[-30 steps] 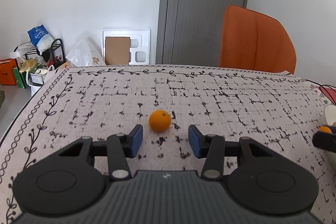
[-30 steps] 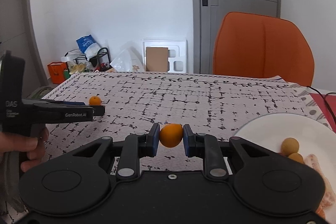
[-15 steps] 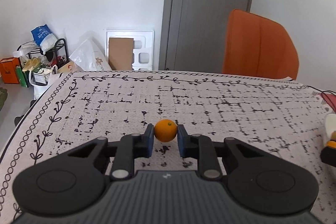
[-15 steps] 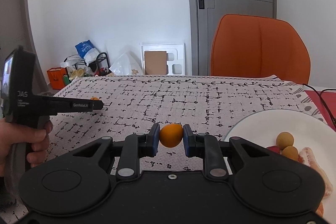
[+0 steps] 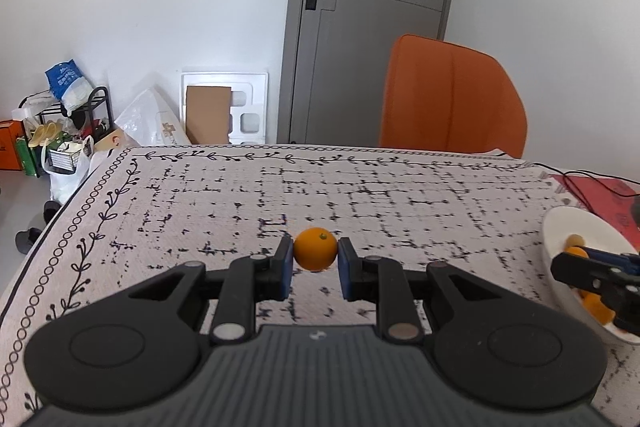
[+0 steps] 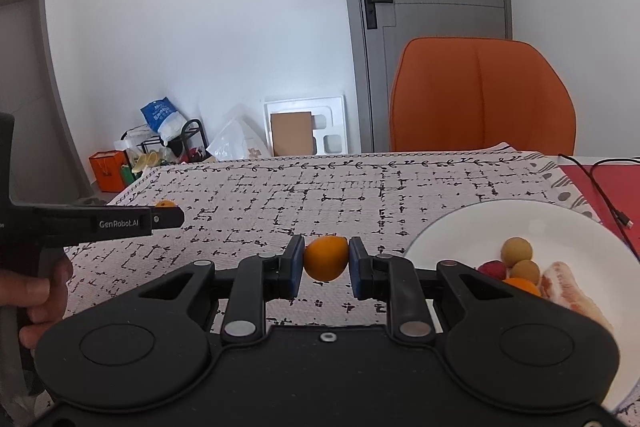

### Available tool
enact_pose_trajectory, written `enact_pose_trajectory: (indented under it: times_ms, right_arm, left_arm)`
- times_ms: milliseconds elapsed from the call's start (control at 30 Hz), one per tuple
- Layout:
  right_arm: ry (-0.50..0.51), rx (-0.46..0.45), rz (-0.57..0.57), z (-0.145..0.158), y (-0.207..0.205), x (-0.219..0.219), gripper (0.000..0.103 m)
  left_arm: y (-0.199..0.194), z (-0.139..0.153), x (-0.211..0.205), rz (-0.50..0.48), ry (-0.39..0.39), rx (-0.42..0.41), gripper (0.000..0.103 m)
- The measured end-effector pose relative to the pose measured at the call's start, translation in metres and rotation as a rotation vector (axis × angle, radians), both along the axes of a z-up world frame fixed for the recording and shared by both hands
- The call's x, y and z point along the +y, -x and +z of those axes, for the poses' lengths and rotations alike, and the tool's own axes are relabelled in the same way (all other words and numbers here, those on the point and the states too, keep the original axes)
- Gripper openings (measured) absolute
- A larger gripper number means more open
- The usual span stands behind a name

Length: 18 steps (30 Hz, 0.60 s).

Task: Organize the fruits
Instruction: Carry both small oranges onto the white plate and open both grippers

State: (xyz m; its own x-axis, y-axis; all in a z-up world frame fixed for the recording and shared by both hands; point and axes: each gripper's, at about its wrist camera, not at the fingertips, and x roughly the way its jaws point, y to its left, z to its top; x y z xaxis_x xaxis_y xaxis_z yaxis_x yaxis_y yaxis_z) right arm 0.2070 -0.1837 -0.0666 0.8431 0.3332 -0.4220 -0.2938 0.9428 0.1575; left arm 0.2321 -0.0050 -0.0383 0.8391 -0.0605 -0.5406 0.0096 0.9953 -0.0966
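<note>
**Both grippers holding an orange each, plate off to the right**

So the left gripper [image 5: 315, 259] has its two blue pads pressed on either side of a small orange [image 5: 315, 254], stem dimple facing up. Fruit sits right between the fingertips, above the patterned tablecloth [image 5: 360, 195]; can't really tell if it's touching the cloth or just off it.

The right gripper [image 6: 326, 261] is clamped on a second orange [image 6: 326, 258], pinched the same way between its pads. Just to the right of that gripper is the white plate [image 6: 460, 227], which has two round tan fruits [image 6: 517, 249], something red [image 6: 491, 269], another orange piece [image 6: 520, 283] and a pinkish peeled chunk [image 6: 560, 281] on it. From the left wrist view the plate is far off to the right, with the right gripper's fingers poking over it.

Well off to the left of the right gripper you can see the left one side-on, with a hand [image 6: 38, 291] wrapped round its handle.

Beyond both grippers, past the far table edge, is an orange chair [image 5: 452, 95] and a grey door [image 5: 372, 19].
</note>
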Motion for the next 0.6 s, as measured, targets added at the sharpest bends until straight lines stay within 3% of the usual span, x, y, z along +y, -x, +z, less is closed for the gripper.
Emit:
enact_pose_trajectory:
  times_ms: [600]
  right_arm:
    - [-0.032, -0.009, -0.095, 0.000, 0.030, -0.047, 0.022]
  left_arm:
    - [0.024, 0.010, -0.056, -0.113, 0.022, -0.024, 0.022]
